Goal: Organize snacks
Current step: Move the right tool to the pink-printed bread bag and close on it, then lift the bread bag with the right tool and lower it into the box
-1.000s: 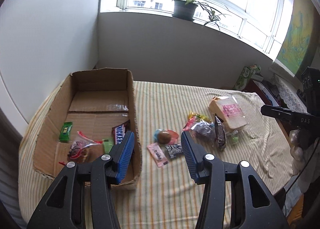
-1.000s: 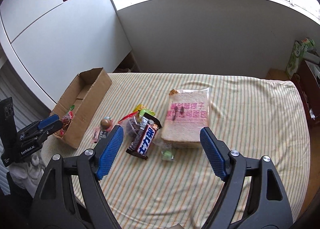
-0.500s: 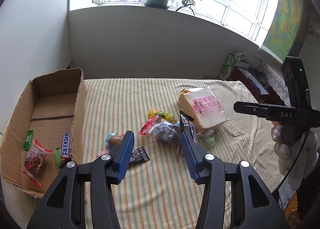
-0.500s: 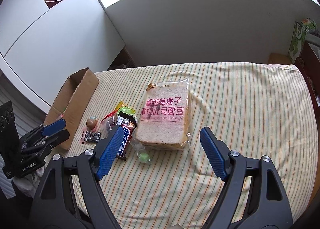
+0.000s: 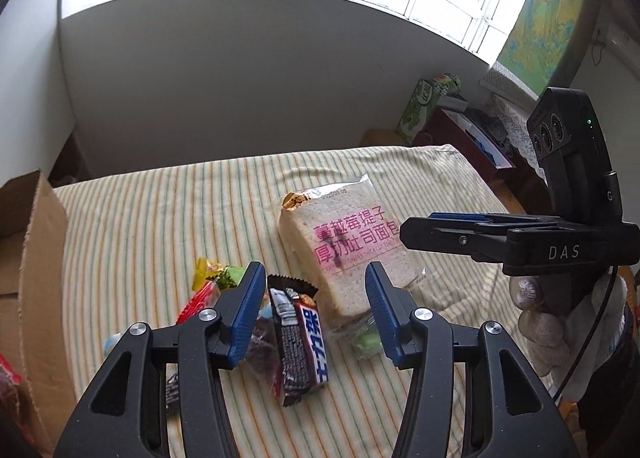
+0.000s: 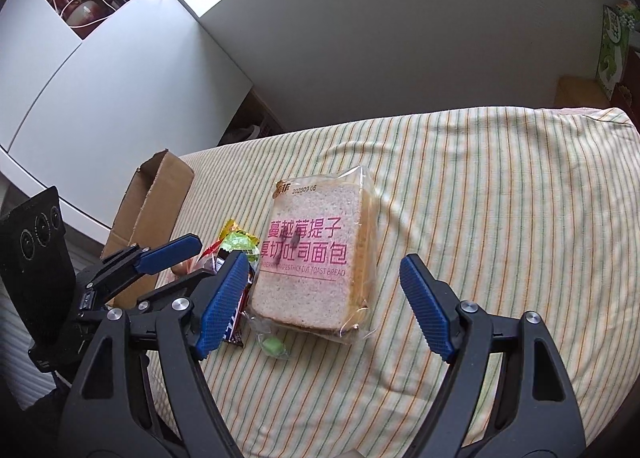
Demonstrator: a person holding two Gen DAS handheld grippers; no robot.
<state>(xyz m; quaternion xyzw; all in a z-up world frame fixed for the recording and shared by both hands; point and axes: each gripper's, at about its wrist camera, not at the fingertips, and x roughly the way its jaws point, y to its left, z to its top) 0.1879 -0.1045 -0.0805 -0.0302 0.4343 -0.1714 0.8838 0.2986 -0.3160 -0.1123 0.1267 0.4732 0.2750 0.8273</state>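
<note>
since the bread bag (image 6: 316, 258) is wide, the right gripper (image 6: 324, 300) is held spread and empty above it, while the left gripper (image 5: 316, 308), its jaws just opened further, is aimed unladen at the chocolate bar (image 5: 300, 342), left of the bread on the striped tabletop (image 6: 500, 218); the cardboard box (image 6: 148, 214) is kept far left.

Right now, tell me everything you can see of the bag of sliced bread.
The bag of sliced bread is a clear, crinkly plastic pack of thick square slices, pale with dark specks. Large pink characters and a line of small English text cover its top face, with a date stamp and a small orange logo near the far end. It lies flat on the striped cloth, sealed as far as can be seen. A small green candy sits against its near edge and the chocolate bar lies beside it. No gripper touches it.
</note>
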